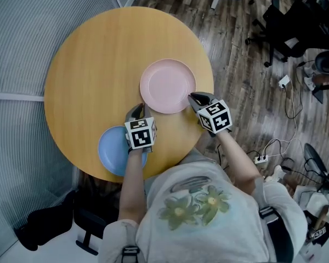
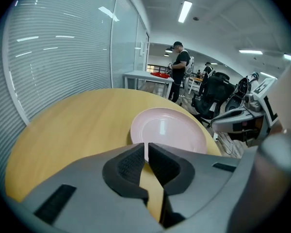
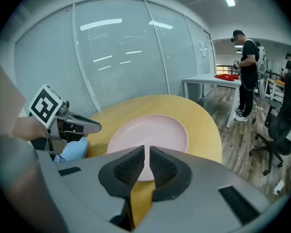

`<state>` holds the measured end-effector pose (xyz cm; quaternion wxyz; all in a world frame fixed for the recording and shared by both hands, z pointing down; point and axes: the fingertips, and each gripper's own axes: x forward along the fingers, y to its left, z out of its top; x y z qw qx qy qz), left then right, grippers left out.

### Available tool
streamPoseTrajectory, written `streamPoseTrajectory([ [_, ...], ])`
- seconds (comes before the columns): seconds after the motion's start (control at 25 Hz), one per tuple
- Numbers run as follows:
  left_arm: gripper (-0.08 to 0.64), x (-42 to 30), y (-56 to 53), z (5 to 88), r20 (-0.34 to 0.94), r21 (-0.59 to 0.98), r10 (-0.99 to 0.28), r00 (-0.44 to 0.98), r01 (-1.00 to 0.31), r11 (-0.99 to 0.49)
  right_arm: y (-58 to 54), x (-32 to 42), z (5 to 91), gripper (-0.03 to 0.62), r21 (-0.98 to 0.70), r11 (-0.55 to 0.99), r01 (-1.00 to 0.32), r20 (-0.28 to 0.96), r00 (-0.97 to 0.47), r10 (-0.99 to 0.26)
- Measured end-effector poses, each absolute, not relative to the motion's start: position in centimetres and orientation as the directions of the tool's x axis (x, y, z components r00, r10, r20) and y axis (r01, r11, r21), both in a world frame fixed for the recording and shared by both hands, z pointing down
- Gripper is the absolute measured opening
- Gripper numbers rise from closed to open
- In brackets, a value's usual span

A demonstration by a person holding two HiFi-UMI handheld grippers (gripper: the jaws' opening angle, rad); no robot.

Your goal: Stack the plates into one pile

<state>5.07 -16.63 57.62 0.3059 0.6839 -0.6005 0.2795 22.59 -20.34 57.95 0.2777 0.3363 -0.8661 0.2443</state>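
A pink plate (image 1: 168, 85) lies on the round wooden table (image 1: 93, 64), right of its middle. A blue plate (image 1: 111, 149) lies at the near edge, partly hidden under my left hand. My left gripper (image 1: 136, 111) hovers between the two plates, just short of the pink plate's near-left rim, and is shut with nothing in it. My right gripper (image 1: 193, 97) is at the pink plate's near-right rim, also shut and empty. In the left gripper view the pink plate (image 2: 169, 130) sits just beyond the closed jaws (image 2: 147, 149). The right gripper view shows the pink plate (image 3: 150, 132) ahead and the blue plate (image 3: 72, 149) at left.
A glass wall with blinds (image 1: 22, 48) runs along the table's left side. On the wood floor to the right are office chairs (image 1: 288, 29), cables and a power strip (image 1: 260, 159). A person (image 3: 246, 76) stands at a white table far off.
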Motion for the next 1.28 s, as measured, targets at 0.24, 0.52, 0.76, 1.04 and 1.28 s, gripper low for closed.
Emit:
streamPoseTrajectory([
  [0.24, 0.029, 7.9, -11.8, 56.7, 0.738, 0.114, -0.644, 0.201, -0.978, -0.175, -15.4, 21.3, 57.6, 0.046, -0.325, 0.668, -0.669, 0.62, -0.685, -0.383],
  [0.52, 0.025, 10.9, -5.9, 57.1, 0.749, 0.162, -0.602, 0.278, -0.957, -0.241, -10.9, 19.0, 57.0, 0.046, -0.346, 0.702, -0.623, 0.61, -0.717, -0.336],
  [0.76, 0.025, 11.3, -3.3, 56.6, 0.739, 0.158, -0.61, 0.287, -0.953, -0.257, -7.6, 18.5, 56.5, 0.046, -0.349, 0.715, -0.606, 0.602, -0.73, -0.325],
  [1.04, 0.025, 8.8, 0.1, 56.0, 0.734, 0.15, -0.635, 0.241, -0.969, -0.195, -3.1, 16.2, 56.4, 0.046, -0.347, 0.761, -0.547, 0.6, -0.754, -0.268],
  [1.28, 0.025, 4.8, 4.4, 55.7, 0.737, 0.144, -0.654, 0.173, -0.985, -0.098, 1.6, 11.1, 55.7, 0.048, -0.358, 0.835, -0.418, 0.572, -0.805, -0.158],
])
